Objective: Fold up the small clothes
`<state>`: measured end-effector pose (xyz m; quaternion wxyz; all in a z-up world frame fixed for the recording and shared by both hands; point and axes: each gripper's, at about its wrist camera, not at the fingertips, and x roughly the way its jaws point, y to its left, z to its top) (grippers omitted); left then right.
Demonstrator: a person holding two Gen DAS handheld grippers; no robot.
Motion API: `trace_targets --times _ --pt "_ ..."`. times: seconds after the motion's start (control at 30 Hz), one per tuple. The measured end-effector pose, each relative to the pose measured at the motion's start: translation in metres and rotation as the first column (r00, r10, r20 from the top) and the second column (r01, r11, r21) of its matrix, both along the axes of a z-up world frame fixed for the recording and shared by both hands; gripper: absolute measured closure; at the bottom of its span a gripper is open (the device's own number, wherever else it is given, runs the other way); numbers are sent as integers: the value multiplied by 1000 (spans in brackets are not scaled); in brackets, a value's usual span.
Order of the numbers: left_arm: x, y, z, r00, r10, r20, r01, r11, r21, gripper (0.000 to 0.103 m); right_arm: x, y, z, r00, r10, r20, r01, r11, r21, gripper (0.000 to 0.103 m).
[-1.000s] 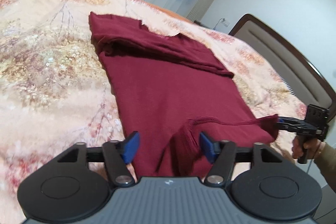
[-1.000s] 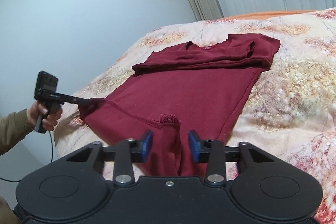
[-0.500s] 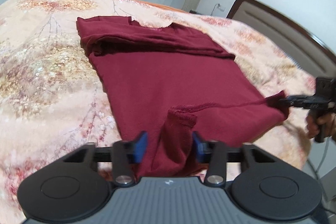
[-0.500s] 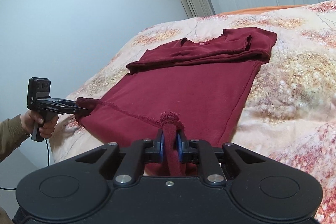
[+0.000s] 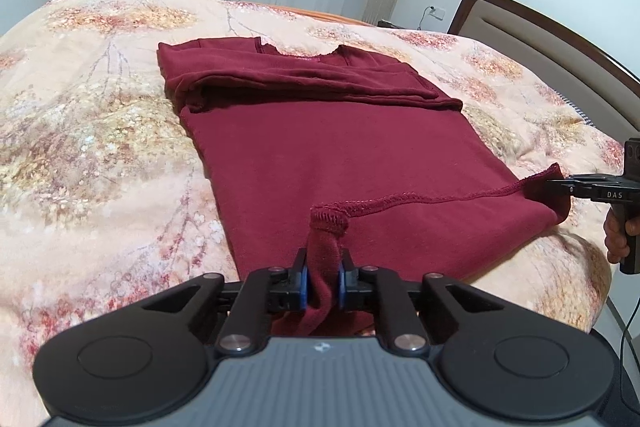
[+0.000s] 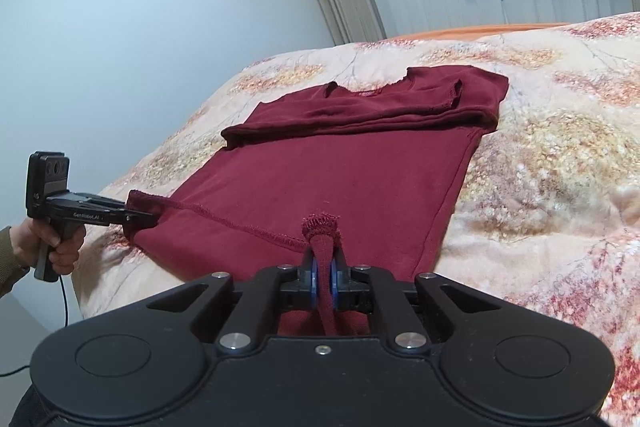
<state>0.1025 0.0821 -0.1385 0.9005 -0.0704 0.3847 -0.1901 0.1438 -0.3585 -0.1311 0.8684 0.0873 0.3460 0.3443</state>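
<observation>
We have one dark red shirt (image 5: 340, 155) lying flat on the flowered bedspread (image 5: 100, 147), its sleeves already folded across the top, its hem at the near edge of the bed. Our left gripper (image 5: 323, 281) has just been closing and now pinches one hem corner; our right gripper (image 6: 324, 281) is clamped on the other corner — two grippers, one garment, the hem stretched between them. The knit looks soft, light and limp — we judge it will sag in the middle, so the hem corners are the right places to hold.
</observation>
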Motion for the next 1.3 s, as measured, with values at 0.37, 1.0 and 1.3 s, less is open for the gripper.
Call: trace_targets --times 0.37,1.0,1.3 --pt "-64 4 33 967 77 244 -63 996 -64 95 -39 -23 19 997 -71 32 65 984 167 98" --pt "-33 35 44 938 199 282 -129 960 -249 97 -18 -34 46 995 -85 49 65 946 319 99" --pt "124 63 42 960 203 193 -154 958 -242 97 118 -12 55 995 -62 74 37 954 298 99"
